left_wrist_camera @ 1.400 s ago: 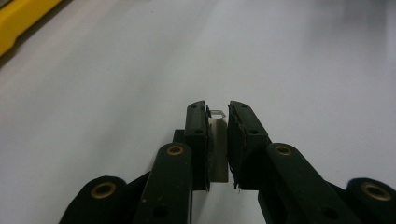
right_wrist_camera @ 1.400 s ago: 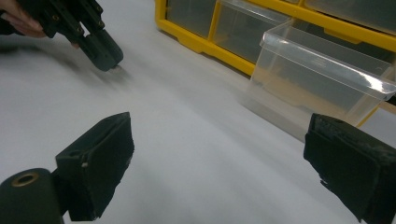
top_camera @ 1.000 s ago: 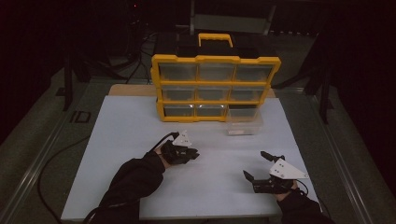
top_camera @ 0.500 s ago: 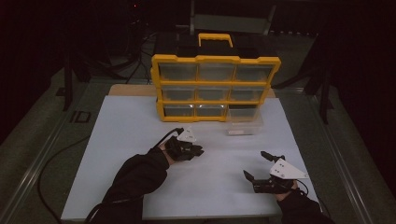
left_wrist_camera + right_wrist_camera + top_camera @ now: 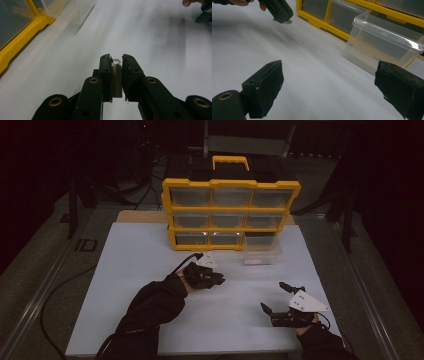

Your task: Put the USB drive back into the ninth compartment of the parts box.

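Note:
My left gripper [image 5: 218, 279] hovers over the middle of the white mat, shut on a small flat silvery metal piece [image 5: 116, 82] that stands upright between its pads [image 5: 106, 75]. The right gripper view shows that gripper [image 5: 279, 11] at the top left, with the metal piece [image 5: 285, 21] poking out below it. My right gripper [image 5: 273, 296] rests near the mat's front right, jaws wide open with nothing between its pads [image 5: 265, 85]. A clear plastic drawer [image 5: 261, 254] [image 5: 384, 42] stands pulled out on the mat in front of the yellow organizer [image 5: 230, 212].
The organizer has three rows of clear drawers and a handle on top; its bottom right slot [image 5: 260, 239] is without its drawer. The white mat [image 5: 130, 285] lies on a table with metal rails at both sides. A cable [image 5: 60, 290] trails off the left edge.
My left gripper has risen a little and shifted right, towards the clear drawer, with the metal piece still in it. The right gripper has stayed put.

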